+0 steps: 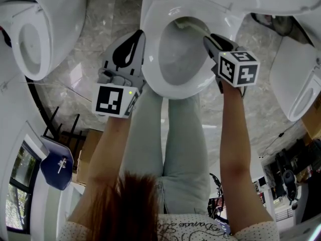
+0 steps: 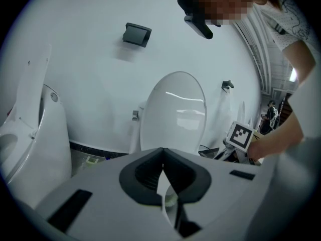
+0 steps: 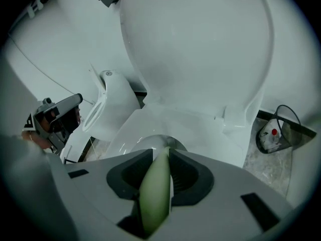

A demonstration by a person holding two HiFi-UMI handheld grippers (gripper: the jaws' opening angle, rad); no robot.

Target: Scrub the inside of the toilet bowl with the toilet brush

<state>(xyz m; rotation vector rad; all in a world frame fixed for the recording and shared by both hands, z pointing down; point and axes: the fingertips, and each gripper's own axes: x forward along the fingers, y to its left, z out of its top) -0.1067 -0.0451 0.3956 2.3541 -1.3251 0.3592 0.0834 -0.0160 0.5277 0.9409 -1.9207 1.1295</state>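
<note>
Below the head camera, a white toilet bowl (image 1: 150, 67) stands open on a grey marbled floor (image 1: 95, 44), with its lid (image 3: 200, 49) raised behind it. At the bowl's right rim the right tongs (image 1: 209, 38) are pinching the pale green handle of the toilet brush (image 1: 194, 27). In the right gripper view that handle fills the slot between the two dark pads (image 3: 188, 174) and runs forward and down into the bowl. The brush end lies inside the bowl at its far side, close under the back rim; its bristles are too small to make out. The right marker cube (image 1: 238, 68) sits above the person's right forearm.

On the other side, the left tongs (image 1: 133, 44) lie over the bowl's left rim; whether they touch it cannot be told. They are pressed together with nothing in them: in the left gripper view their dark tips meet, with only a thin slit below. That view looks across at the raised lid, with the right marker cube beside the person's hand (image 2: 261, 147) near the right edge.

The person's legs (image 1: 170, 134), in pale trousers, stand just in front of the bowl, between the two forearms. Two more white toilets stand apart from it, one at the left (image 1: 35, 34) and one at the right (image 1: 301, 84). In the right gripper view, a small pale container (image 3: 273, 134) with a red spot lies on the floor beside the toilet's base, with a dark cable looped above it.
</note>
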